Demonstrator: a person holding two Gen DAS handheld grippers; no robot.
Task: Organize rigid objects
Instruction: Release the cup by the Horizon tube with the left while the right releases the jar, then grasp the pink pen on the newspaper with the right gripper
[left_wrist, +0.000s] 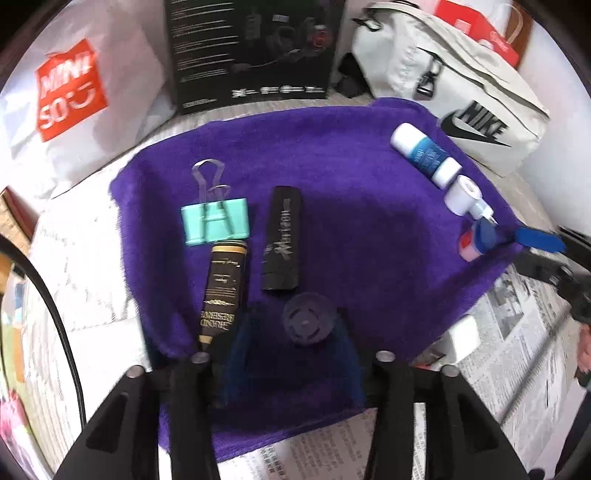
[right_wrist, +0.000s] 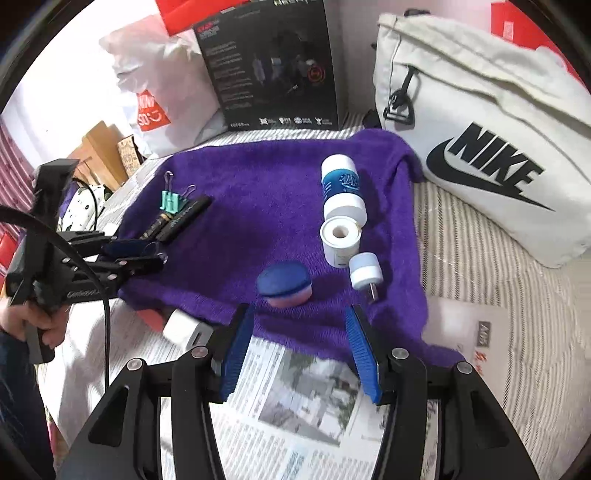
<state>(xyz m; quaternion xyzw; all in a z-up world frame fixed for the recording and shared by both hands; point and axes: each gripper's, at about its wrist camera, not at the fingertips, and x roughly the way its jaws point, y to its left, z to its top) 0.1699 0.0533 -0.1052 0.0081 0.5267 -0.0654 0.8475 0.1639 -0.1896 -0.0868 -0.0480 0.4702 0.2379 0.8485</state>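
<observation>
- Lying across the middle of both views, a purple towel (left_wrist: 351, 206) covers newspaper (right_wrist: 295, 406) on a striped bed surface.
- Left gripper (left_wrist: 291, 354): its blue pads stand apart at the bottom centre of the left wrist view. A dark round cap (left_wrist: 308, 323) sits between them; blur hides whether the pads touch it, so I cannot tell whether it is grasped.
- Just left of that cap lies a black and gold tube (left_wrist: 223, 288), its lower end hidden behind the left finger.
- Above the tube sits a teal binder clip (left_wrist: 214, 220), its wire handles faint against the towel. A black rectangular case (left_wrist: 282, 240) lies to the right of both.
- Right gripper (right_wrist: 299, 332): released, jaws wide apart at lower centre of the right wrist view, holding nothing.
- A blue and pink round container (right_wrist: 284, 284) rests on the towel just above the right gripper's jaws, apart from both pads.
- Right of centre, a blue and white bottle (right_wrist: 341, 190), a white cylinder (right_wrist: 340, 240) and a small white nozzled bottle (right_wrist: 364, 275) lie in a line, close together.
- Background, top of frame: a black box (right_wrist: 273, 66), a white Nike bag (right_wrist: 480, 140), a white Miniso bag (left_wrist: 74, 96); all cut off by the frame edge.
- A white object (right_wrist: 184, 328) at the towel's lower left edge is partly hidden and not identifiable.
</observation>
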